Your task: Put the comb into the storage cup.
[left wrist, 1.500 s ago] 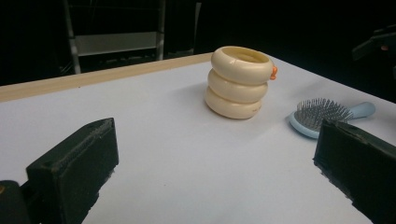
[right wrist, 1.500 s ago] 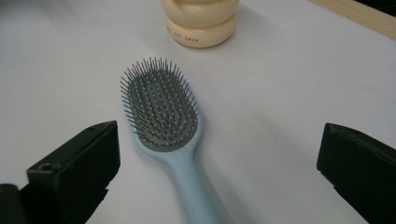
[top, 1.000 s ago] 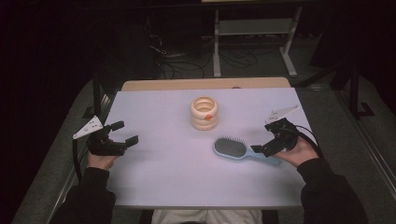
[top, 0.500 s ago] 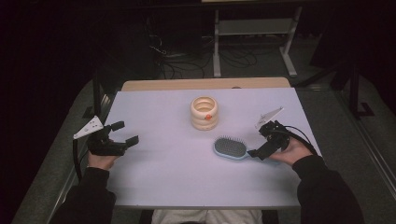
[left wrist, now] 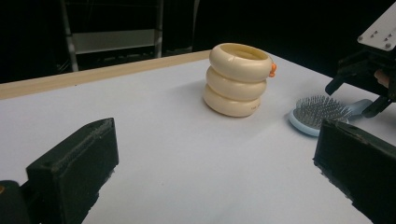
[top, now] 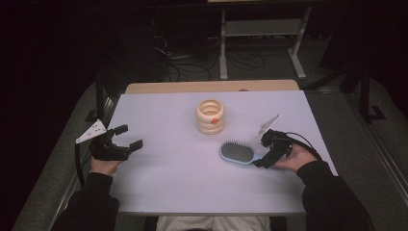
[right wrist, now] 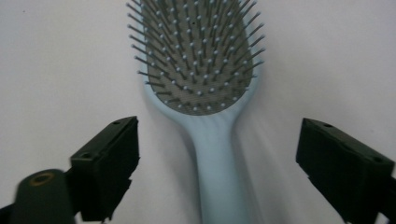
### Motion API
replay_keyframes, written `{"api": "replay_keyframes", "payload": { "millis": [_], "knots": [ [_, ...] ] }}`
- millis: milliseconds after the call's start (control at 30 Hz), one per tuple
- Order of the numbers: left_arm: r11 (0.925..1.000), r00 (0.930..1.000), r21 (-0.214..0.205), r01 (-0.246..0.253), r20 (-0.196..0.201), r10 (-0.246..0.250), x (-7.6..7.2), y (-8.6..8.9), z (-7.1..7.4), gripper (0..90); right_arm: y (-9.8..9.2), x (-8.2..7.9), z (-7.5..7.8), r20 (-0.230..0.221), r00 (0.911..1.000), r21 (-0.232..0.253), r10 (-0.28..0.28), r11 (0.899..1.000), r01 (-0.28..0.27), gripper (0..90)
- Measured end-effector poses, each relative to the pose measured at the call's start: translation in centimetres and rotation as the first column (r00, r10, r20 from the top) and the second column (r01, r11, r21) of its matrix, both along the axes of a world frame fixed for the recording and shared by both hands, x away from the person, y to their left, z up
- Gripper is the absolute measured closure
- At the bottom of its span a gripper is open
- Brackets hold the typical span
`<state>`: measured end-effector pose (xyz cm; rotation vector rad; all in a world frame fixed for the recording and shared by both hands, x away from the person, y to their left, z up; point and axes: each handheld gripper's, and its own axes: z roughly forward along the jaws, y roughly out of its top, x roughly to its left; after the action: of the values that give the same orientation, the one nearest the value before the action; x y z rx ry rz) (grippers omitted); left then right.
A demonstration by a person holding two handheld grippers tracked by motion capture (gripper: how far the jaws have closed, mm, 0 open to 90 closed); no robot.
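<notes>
A light blue hairbrush (top: 236, 153) lies bristles up on the white table (top: 183, 187), right of centre. In the right gripper view its handle (right wrist: 217, 177) runs up between my two jaws, with a gap on each side. My right gripper (top: 262, 160) is low at the handle end; its jaws have just been closing and stand open around the handle, touching nothing. A cream holder of stacked rings (top: 210, 117) with a small orange knob stands behind the brush. My left gripper (top: 130, 136) hovers open at the table's left edge, nothing between its jaws.
In the left gripper view the ring holder (left wrist: 238, 79) and hairbrush (left wrist: 317, 112) lie ahead, with the right gripper (left wrist: 369, 88) behind the brush. A wooden strip (top: 211, 86) edges the table's far side; beyond it are a dark floor, cables and a metal rack (top: 260, 29).
The right gripper has sunk and tipped toward the table, settling over the brush handle, and its jaws stand narrower. The left gripper, the brush and the ring holder have stayed put.
</notes>
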<state>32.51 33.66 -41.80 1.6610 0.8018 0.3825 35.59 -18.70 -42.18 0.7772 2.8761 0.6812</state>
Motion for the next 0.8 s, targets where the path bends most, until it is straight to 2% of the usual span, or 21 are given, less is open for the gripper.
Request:
{"api": "replay_keyframes", "payload": {
  "millis": [300, 500, 600, 767, 800],
  "knots": [
    [1.0, 1.0, 0.006, 0.004, 0.001, -0.004, 0.0, 0.0, 0.0, 0.0, 0.3, 0.2, -0.6, -0.025, 0.9995, -0.043, 0.02, 0.999, -0.021, 23.7],
    [0.9999, 1.0, 0.009, 0.006, -0.001, -0.006, 0.0, -0.1, 0.0, 0.0, 0.6, 0.3, -1.1, -0.031, 0.9992, -0.076, 0.027, 0.997, -0.03, 38.2],
    [0.9999, 1.0, 0.011, 0.006, -0.003, -0.006, 0.1, -0.1, 0.0, 0.0, 0.6, 0.4, -1.2, -0.032, 0.9991, -0.087, 0.029, 0.996, -0.031, 40.5],
    [0.9999, 1.0, 0.014, 0.004, -0.002, -0.004, 0.0, -0.1, 0.0, 0.0, 0.9, 0.4, -1.4, -0.041, 0.9975, -0.094, 0.058, 0.994, -0.062, 52.1],
    [0.9999, 1.0, 0.016, 0.001, -0.002, -0.001, 0.0, -0.1, 0.0, 0.0, 0.9, 0.4, -1.4, -0.041, 0.9975, -0.094, 0.058, 0.994, -0.062, 52.1]
  ]
}}
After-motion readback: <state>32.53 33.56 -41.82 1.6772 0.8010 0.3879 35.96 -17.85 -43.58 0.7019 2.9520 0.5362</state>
